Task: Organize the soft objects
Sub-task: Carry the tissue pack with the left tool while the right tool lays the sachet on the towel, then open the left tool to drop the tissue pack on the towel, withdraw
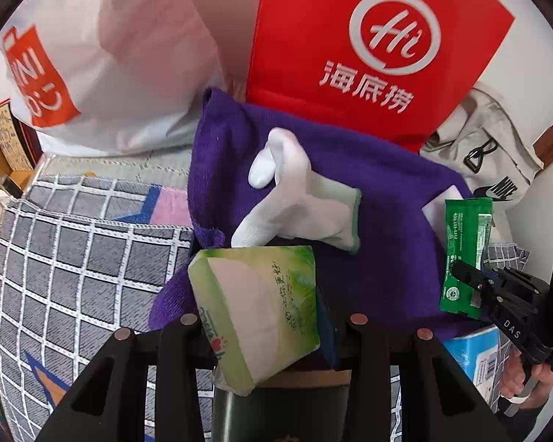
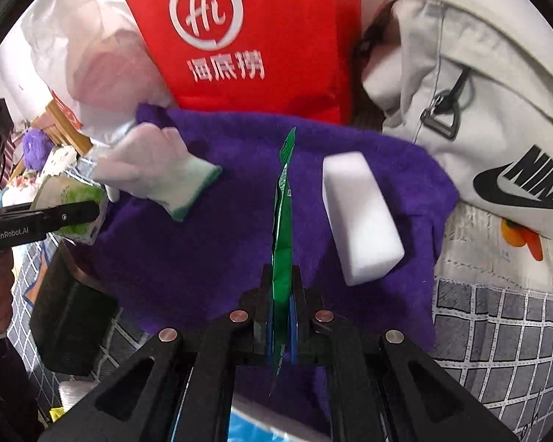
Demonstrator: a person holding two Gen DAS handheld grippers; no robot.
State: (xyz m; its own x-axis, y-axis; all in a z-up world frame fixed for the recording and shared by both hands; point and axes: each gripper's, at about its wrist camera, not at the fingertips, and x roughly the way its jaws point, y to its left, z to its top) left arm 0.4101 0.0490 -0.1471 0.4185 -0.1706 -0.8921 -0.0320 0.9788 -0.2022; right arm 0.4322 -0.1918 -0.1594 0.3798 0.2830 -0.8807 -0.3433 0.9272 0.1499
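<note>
On the purple towel (image 2: 188, 258): one white glove (image 2: 155, 169), one white sponge block (image 2: 361, 217). My left gripper (image 1: 265, 316) clamps one green tissue pack (image 1: 261, 309) over the towel's near edge; my right gripper (image 2: 280, 294) pinches one green sachet (image 2: 284, 221) above its middle, both angled steeply downward.

Both wrist cameras look steeply down, close, sharing the purple towel (image 1: 387, 191) (image 2: 210, 243) and red bag (image 1: 368, 37) (image 2: 261, 37).
</note>
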